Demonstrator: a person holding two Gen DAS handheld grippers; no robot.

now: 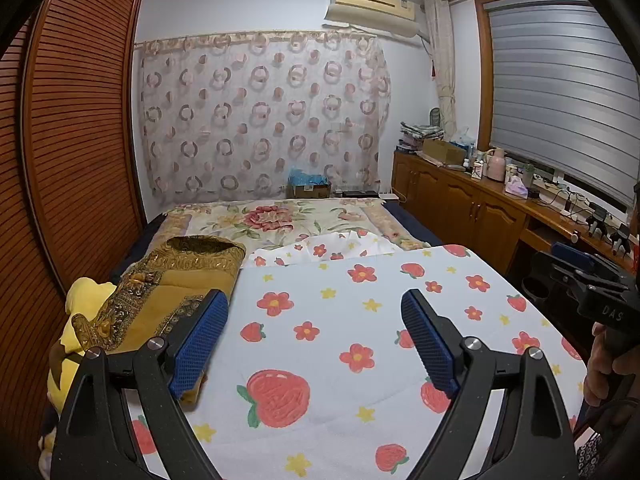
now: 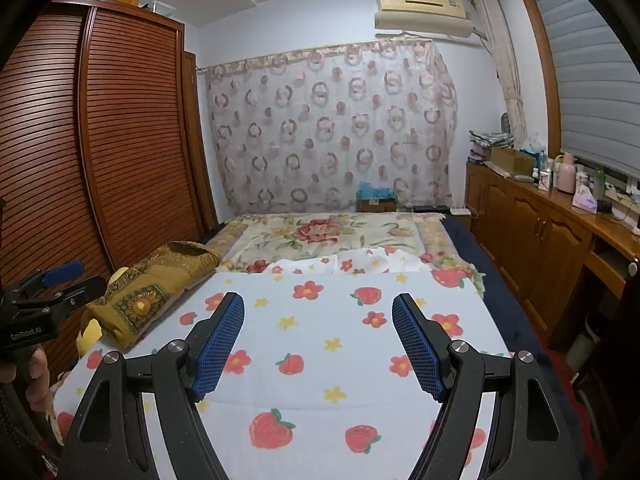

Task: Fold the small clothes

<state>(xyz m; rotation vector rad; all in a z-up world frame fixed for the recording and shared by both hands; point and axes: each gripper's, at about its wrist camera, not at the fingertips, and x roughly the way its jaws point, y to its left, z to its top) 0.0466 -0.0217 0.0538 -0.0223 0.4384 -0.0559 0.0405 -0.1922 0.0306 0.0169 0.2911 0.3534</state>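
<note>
Both grippers just hover over the bed rn, nothing between the jaws on either. Left gripper (image 1: 314, 322) is spread wide w/ its blue pads (image 1: 198, 338) apart, aimed down at the white strawberry/flower cloth (image 1: 360, 320) that lies flat across the near part of the bed. Right gripper (image 2: 318, 324) is also open, a bit less wide imo, over the same cloth (image 2: 340, 344). Far edge of the cloth looks bunched/folded up a bit where it meets the floral blanket (image 1: 280, 220). A mustard/gold patterned quilt (image 1: 168, 292) sits folded just beside the cloth on the left, w/ smth yellow (image 1: 84, 292) under it, can't tell what. Wood louvered wardrobe (image 2: 120, 140) on the left side, wooden desk (image 2: 560, 216) w/ clutter along the right wall.
</note>
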